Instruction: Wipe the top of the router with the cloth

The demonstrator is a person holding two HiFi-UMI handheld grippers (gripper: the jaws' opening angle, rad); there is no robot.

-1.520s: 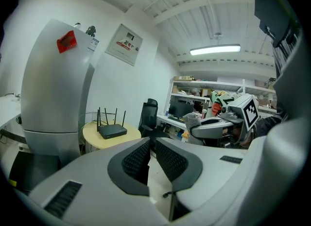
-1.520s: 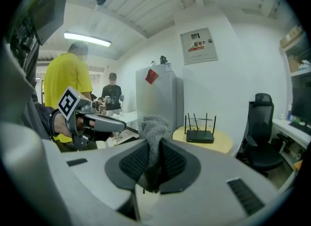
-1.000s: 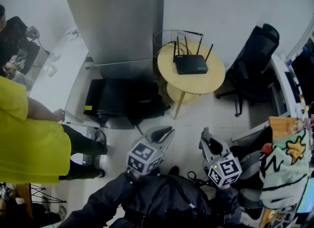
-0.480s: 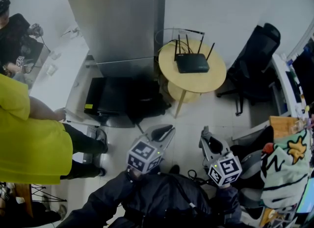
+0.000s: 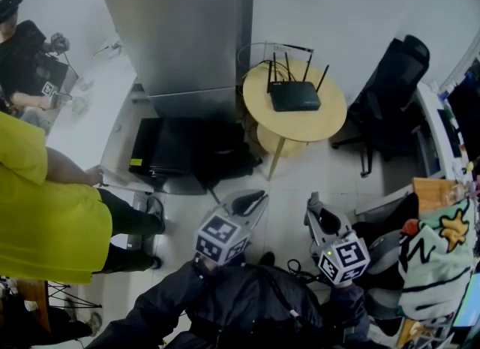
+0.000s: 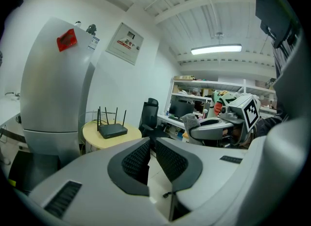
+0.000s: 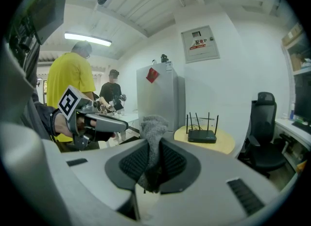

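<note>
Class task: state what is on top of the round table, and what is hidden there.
A black router with raised antennas sits on the table. The cloth is not there: the right gripper holds it. The part of the table under the router is covered.

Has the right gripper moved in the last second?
No. In the head view the right gripper sits just as far below the round table as before, shut on the cloth.

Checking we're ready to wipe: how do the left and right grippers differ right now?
The right gripper is shut on the grey cloth; the left gripper is shut on nothing. From the head view, the left gripper angles rightward, the right gripper leftward. Both are held near the person's body, well short of the router.
</note>
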